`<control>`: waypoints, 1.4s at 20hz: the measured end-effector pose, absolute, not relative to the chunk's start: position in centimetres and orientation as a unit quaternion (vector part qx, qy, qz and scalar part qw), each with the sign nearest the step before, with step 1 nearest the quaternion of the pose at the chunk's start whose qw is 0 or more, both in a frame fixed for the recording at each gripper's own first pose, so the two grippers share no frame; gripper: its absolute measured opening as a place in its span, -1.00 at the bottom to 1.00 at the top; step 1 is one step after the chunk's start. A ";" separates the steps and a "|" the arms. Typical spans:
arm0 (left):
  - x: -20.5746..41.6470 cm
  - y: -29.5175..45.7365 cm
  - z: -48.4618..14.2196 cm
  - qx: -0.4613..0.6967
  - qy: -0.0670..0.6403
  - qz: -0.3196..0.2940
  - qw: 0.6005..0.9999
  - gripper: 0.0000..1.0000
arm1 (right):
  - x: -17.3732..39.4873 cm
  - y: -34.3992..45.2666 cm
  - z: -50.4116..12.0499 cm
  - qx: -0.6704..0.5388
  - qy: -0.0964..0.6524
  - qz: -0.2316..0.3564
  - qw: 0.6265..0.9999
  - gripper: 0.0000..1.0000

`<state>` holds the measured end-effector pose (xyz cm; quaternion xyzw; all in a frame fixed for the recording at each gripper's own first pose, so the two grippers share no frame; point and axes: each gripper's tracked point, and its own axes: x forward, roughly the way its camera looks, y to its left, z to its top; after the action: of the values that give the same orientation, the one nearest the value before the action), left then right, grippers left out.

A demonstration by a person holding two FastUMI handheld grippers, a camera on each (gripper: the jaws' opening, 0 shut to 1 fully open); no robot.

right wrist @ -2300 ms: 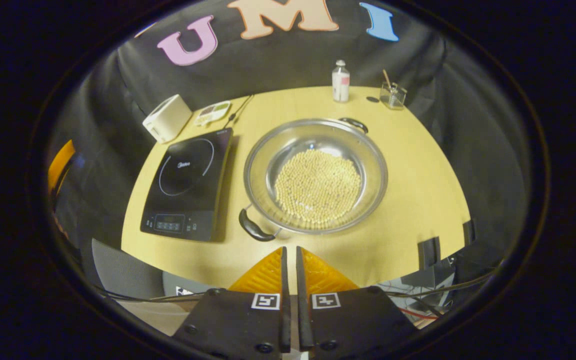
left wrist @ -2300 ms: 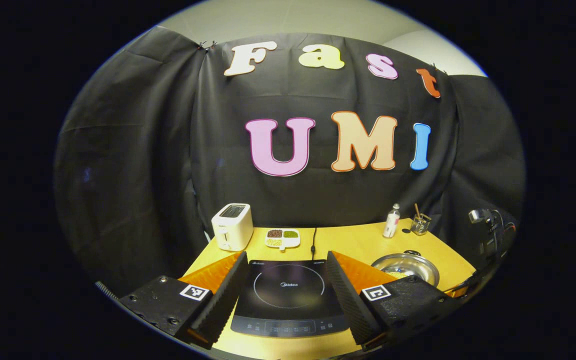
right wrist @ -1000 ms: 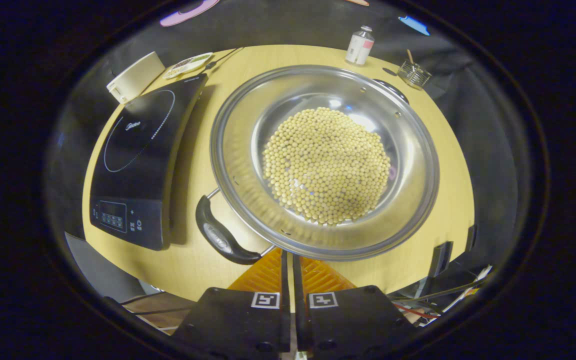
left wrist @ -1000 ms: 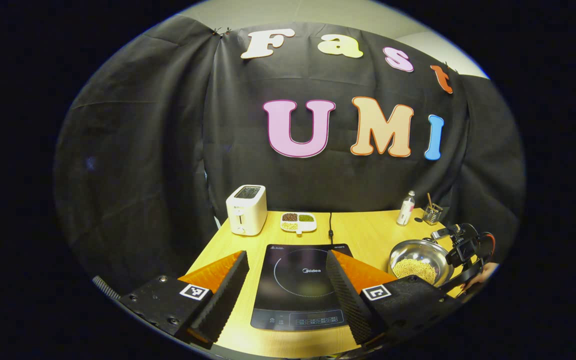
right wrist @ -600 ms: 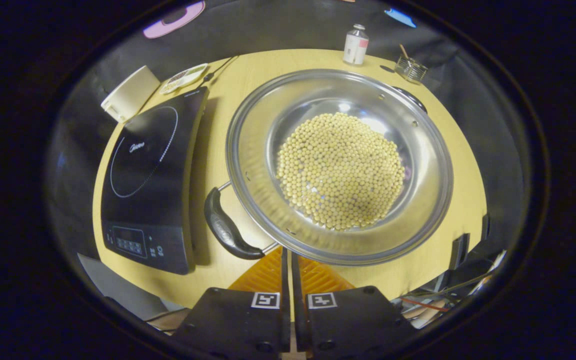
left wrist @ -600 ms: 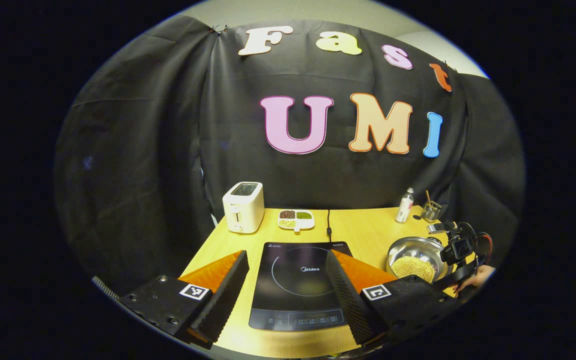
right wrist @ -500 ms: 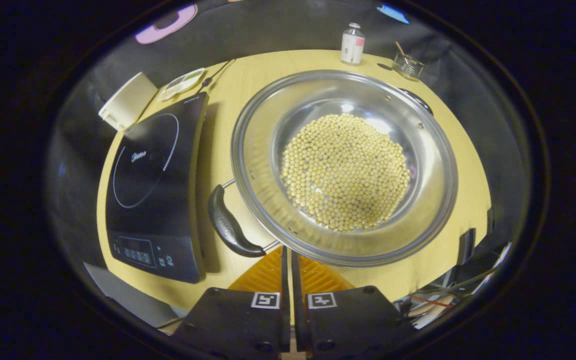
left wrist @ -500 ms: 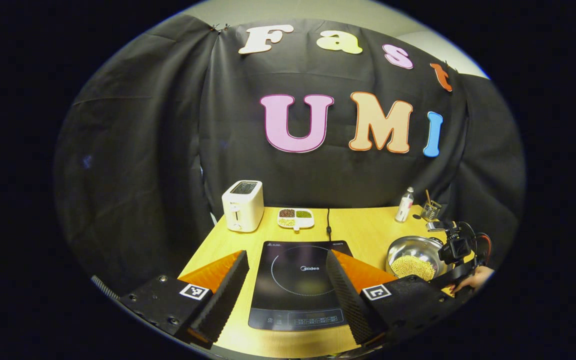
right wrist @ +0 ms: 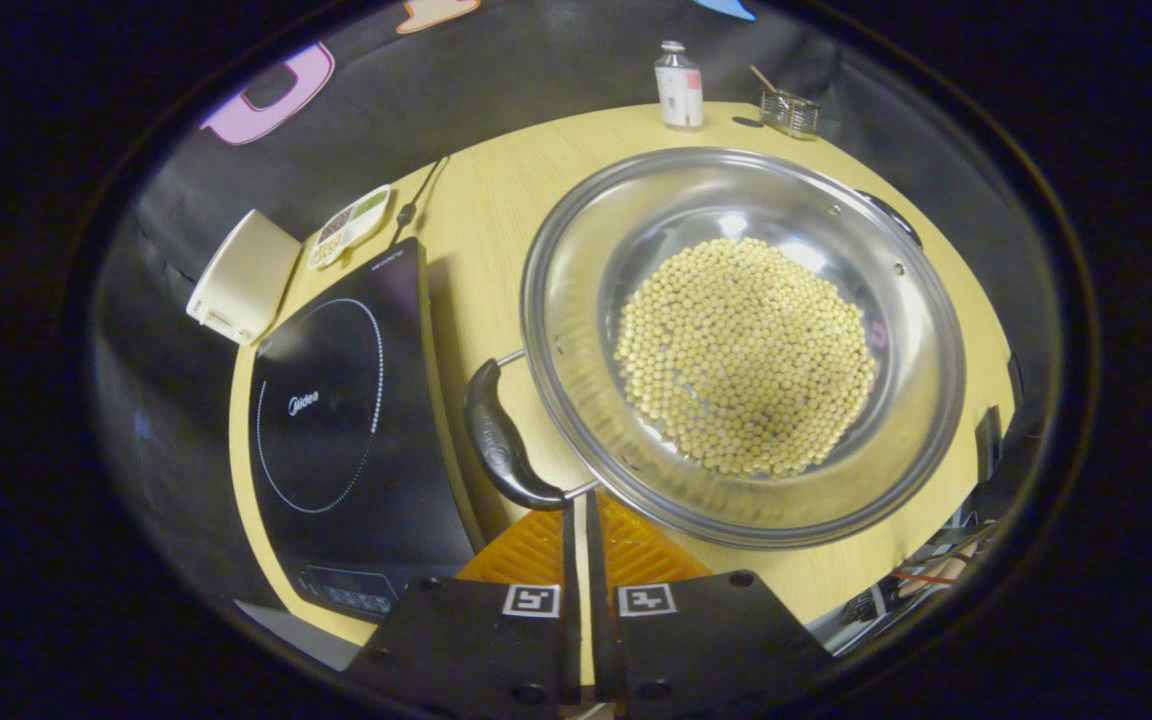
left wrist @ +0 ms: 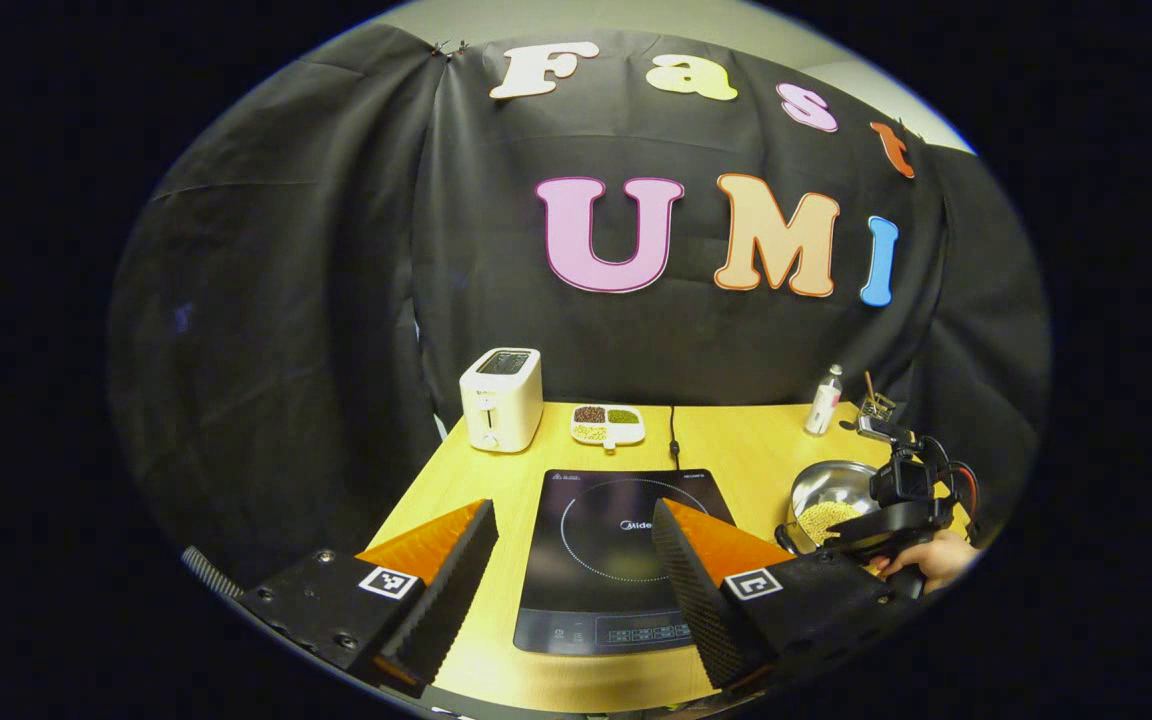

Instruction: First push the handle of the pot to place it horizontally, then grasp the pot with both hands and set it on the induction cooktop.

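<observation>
Pot [right wrist: 742,340] handle [right wrist: 499,448] just above clenched right gripper [right wrist: 581,512] tips; left gripper [left wrist: 572,530] released.

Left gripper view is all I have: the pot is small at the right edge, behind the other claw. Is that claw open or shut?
Observer: In the right gripper view the right claw is shut, with nothing between its fingers.
Operator: Where are its tips?
Observer: Right at the near end of the pot's black handle; I cannot tell whether they touch it.
Operator: Which way does that handle face?
Observer: Toward the side edge of the induction cooktop. A second handle sits on the opposite side of the pot.
</observation>
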<state>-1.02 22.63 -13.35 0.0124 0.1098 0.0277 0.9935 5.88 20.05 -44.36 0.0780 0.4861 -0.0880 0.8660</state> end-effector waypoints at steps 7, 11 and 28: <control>-1.7 23.2 -13.9 0.013 0.118 0.034 0.992 0.84 | 8.1 21.0 -44.1 0.098 0.472 -0.100 0.870 -1.00; -1.9 23.0 -14.2 0.013 0.122 0.028 0.992 0.92 | 7.7 21.2 -44.0 0.098 0.474 -0.089 0.870 -1.00; 0.7 10.1 -17.7 0.015 0.208 -0.096 0.973 0.92 | -1.0 9.5 -35.4 0.169 0.449 0.000 0.877 0.92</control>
<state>0.70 10.09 -17.73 0.0145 0.2085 -0.0961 0.9732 -1.00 9.46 -35.44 0.1694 0.4490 0.0001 0.8773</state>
